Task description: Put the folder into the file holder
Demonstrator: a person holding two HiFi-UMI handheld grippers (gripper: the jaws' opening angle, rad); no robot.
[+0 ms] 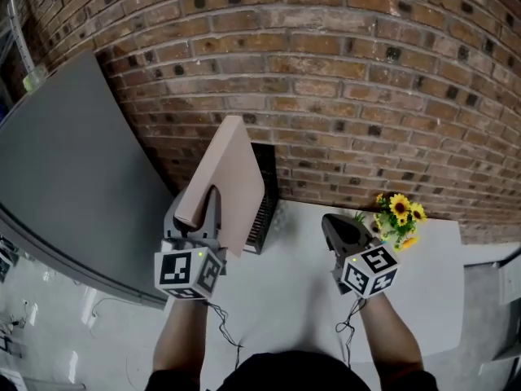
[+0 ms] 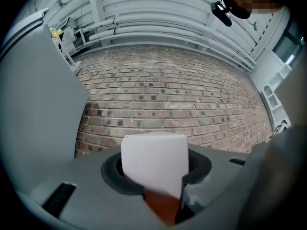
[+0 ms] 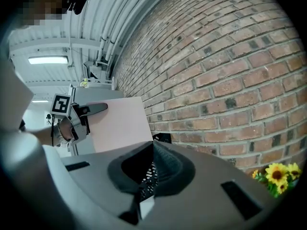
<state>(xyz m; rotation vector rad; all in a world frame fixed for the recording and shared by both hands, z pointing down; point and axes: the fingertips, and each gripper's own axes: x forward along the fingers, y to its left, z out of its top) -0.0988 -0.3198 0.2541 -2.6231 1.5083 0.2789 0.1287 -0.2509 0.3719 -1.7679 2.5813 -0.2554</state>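
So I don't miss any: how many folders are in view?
1: a pink folder, clamped in the left gripper, next to the black file holder. Others could be hidden behind it.

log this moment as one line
left gripper: shut on folder | folder: tilted, near file holder, not in | right gripper: shut, empty

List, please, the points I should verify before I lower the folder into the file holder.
1. Left hand-held gripper shut on the folder: ok.
2. Folder upright: not ok, it leans.
3. Folder's lower edge lined up with a slot of the file holder: cannot tell, the folder hides it.
4. Right hand-held gripper holding nothing and apart from the holder: ok.
5. Flowers out of the way: ok.
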